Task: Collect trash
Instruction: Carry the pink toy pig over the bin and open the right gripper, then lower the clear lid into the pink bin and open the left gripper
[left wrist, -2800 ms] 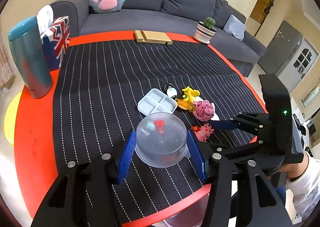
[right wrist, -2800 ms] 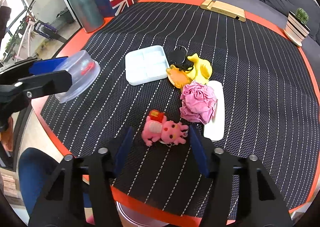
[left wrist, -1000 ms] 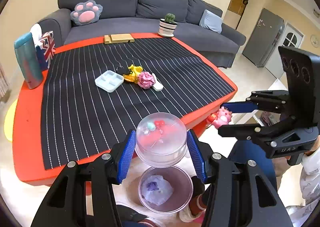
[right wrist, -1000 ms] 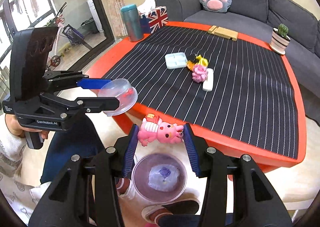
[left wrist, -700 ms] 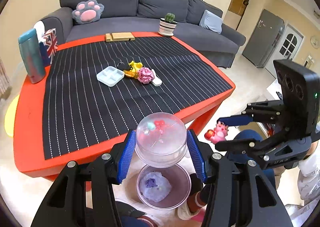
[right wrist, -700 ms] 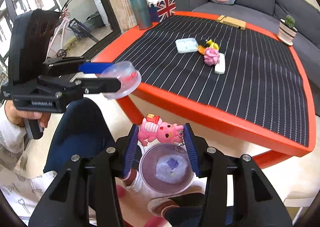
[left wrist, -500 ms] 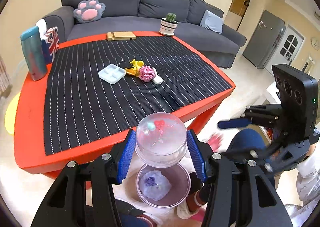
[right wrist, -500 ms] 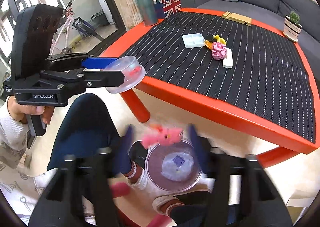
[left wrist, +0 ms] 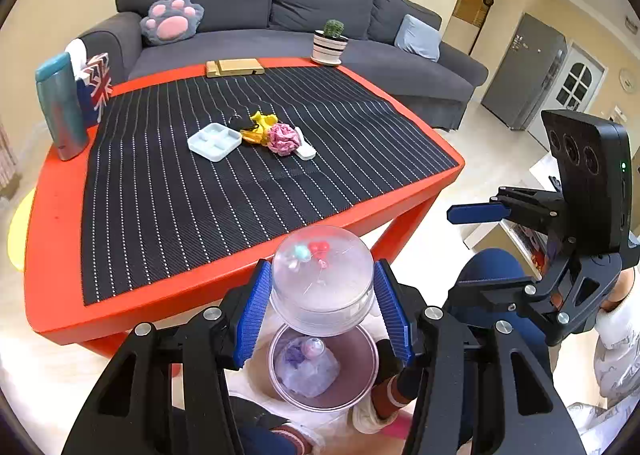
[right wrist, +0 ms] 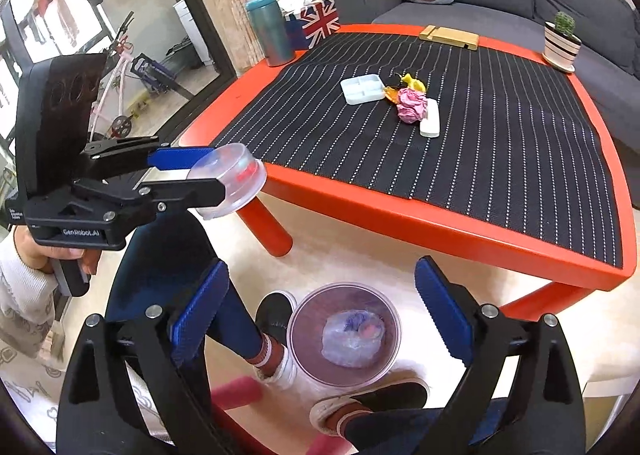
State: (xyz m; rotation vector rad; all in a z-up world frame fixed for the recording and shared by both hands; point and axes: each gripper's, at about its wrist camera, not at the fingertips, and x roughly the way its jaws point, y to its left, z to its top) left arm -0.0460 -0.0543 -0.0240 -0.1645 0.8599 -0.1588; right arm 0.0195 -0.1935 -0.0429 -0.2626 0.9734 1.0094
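A clear round bin stands on the floor by the table, with a crumpled bag and a pink toy in it. My right gripper hangs above the bin; its jaws are opening and nothing is between them. My left gripper is shut on the bin's clear domed lid, held over the bin and tilted; the right wrist view shows the lid at the left. A pink crumpled paper, yellow wrappers and a white bar lie on the striped mat.
The red table carries a white compartment tray, a teal flask, a flag-print tissue box, a wooden stand and a potted cactus. A person's legs and shoes flank the bin. A grey sofa stands behind.
The right gripper opened and the pink toy dropped from it into the bin. The left gripper kept the lid in the same place.
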